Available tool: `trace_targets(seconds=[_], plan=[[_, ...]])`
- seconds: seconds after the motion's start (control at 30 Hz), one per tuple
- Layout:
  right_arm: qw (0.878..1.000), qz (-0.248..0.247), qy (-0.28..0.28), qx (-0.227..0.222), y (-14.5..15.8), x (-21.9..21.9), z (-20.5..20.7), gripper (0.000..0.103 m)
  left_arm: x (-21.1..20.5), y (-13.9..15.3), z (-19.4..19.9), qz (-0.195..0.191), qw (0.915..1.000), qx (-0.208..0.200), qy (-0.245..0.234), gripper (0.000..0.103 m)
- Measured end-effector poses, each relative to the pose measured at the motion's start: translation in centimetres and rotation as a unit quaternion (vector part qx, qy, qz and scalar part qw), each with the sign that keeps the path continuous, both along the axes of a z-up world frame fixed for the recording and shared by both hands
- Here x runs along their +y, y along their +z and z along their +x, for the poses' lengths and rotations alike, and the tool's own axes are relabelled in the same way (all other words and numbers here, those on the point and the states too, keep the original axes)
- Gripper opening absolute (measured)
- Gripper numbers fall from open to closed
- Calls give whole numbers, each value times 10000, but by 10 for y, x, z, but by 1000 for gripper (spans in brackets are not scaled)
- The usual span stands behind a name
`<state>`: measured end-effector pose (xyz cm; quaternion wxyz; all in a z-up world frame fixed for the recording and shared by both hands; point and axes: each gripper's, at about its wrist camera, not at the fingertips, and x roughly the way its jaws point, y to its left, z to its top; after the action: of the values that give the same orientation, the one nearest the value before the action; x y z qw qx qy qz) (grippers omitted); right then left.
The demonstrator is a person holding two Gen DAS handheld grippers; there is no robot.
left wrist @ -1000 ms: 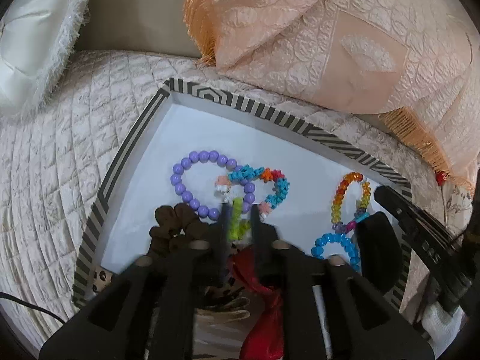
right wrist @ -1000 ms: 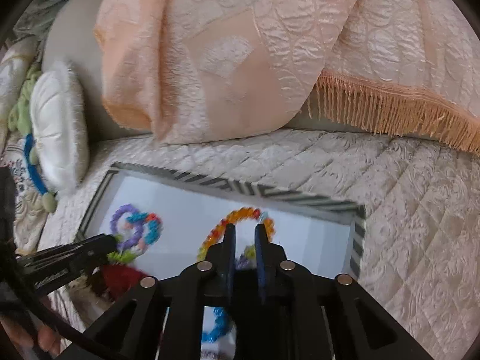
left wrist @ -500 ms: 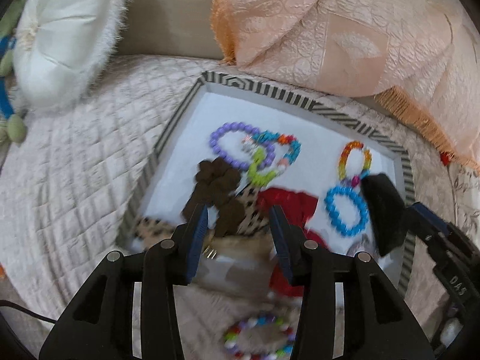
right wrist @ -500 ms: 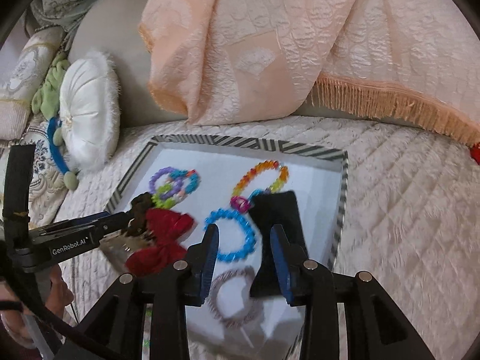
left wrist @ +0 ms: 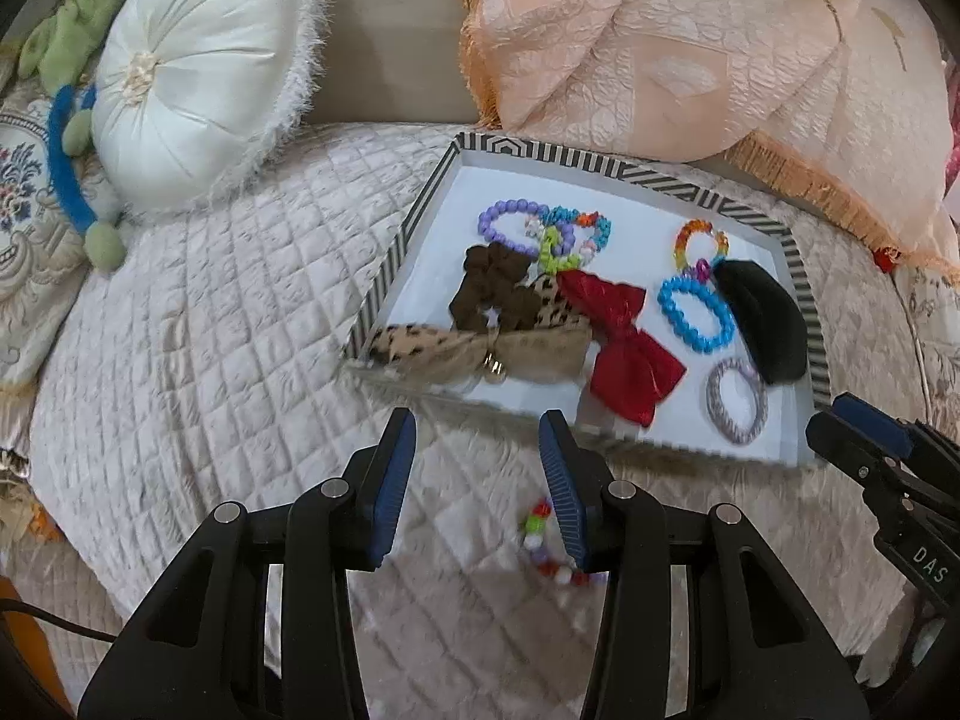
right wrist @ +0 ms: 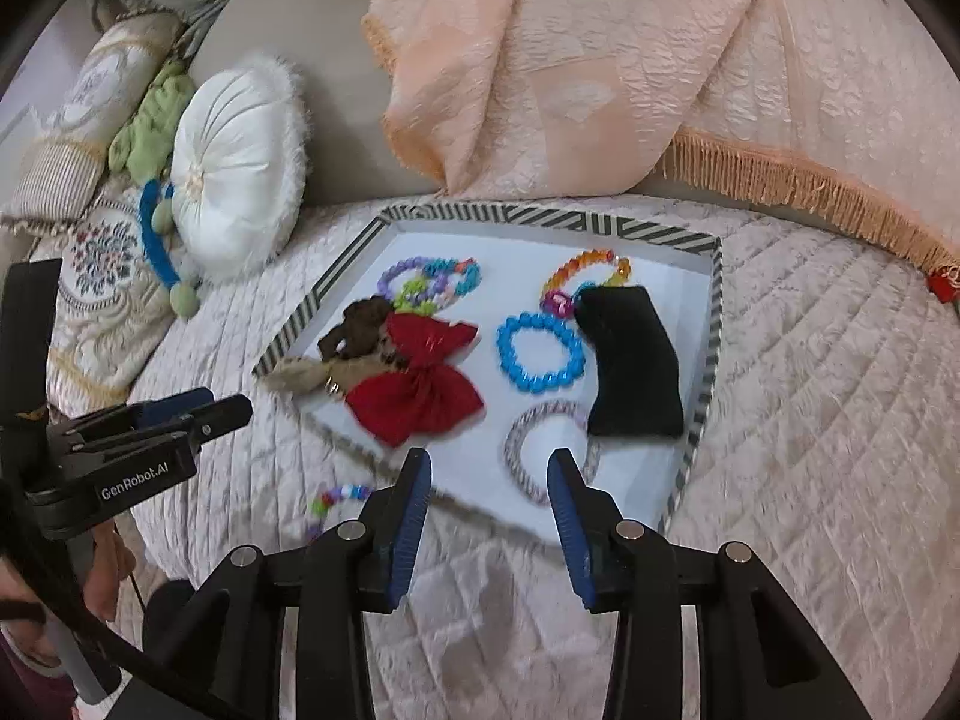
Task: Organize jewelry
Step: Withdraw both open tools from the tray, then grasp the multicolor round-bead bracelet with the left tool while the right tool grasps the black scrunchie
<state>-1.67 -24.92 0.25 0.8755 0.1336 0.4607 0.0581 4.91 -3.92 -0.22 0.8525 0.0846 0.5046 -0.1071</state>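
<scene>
A striped-rim tray (left wrist: pixel 804 306) (right wrist: pixel 711 354) lies on the quilted bed and holds bead bracelets, a red bow (left wrist: pixel 624 342) (right wrist: pixel 420 384), a blue bead bracelet (left wrist: pixel 696 312) (right wrist: pixel 540 354), a black pad (left wrist: pixel 762 318) (right wrist: pixel 630 360), a brown scrunchie (left wrist: pixel 492 288) and a grey ring (left wrist: pixel 737 401) (right wrist: pixel 549 450). A multicolour bead bracelet (left wrist: pixel 549 546) (right wrist: pixel 336 501) lies on the quilt outside the tray's near edge. My left gripper (left wrist: pixel 477 480) is open and empty above the quilt, just left of that bracelet. My right gripper (right wrist: pixel 489 504) is open and empty over the tray's near edge.
A round white cushion (left wrist: pixel 198 60) (right wrist: pixel 234 174) sits at the left. A peach fringed bedspread (left wrist: pixel 660 48) (right wrist: pixel 600 60) is heaped behind the tray. A green and blue soft toy (left wrist: pixel 72 138) lies beside the cushion.
Both grippers have opened wide and pulled back from the tray. The loose multicolour bracelet on the quilt has come into view near my left gripper.
</scene>
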Motion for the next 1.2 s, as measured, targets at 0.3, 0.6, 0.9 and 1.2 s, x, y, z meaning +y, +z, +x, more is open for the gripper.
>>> trace_targets(seconds=[0.3, 0.6, 0.9, 1.2], plan=[[10000, -23, 50, 59, -2, 16, -36, 40, 16, 2, -36, -60, 9998, -156, 77, 42], [9997, -66, 125, 197, -7, 21, -61, 42, 22, -2, -56, -140, 9999, -39, 20, 42], [9977, -161, 304, 576, -25, 19, -89, 45, 27, -15, -59, -356, 9987, 355, -51, 46], [9878, -714, 831, 1107, -57, 30, -108, 45, 36, -33, -48, -534, 9952, 812, 122, 47]])
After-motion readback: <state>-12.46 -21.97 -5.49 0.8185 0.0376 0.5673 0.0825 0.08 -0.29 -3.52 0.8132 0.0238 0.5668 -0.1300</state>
